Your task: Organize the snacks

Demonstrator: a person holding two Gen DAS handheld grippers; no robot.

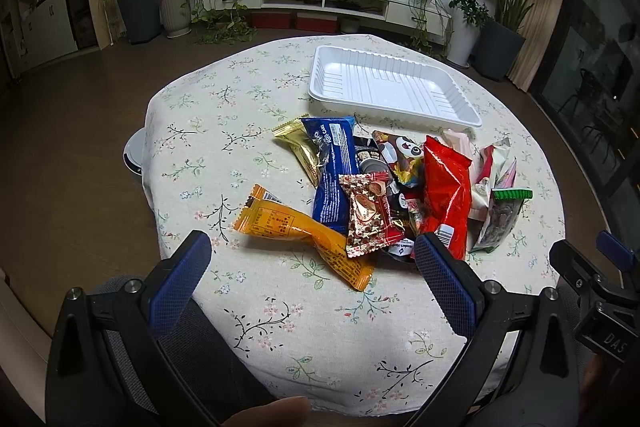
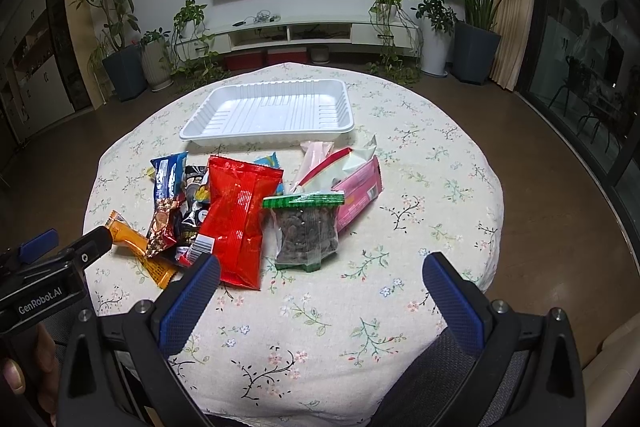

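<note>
We hold both sets of jaws spread wide and empty above the near edge of the worktop [image 1: 192, 155]: the left gripper [image 1: 312, 259] sits just short of the orange wrapper [image 1: 304, 239], the right gripper [image 2: 320, 275] just short of the red packet [image 2: 240, 215] and the clear bag of dark snacks with a green top [image 2: 306, 231]. The snack pile [image 1: 400, 187] lies heaped mid-worktop, a blue cake bar [image 1: 332, 171] and a pink packet [image 2: 356, 195] among it. Beyond it rests the white plastic tray [image 2: 224, 131], with nothing in it.
</note>
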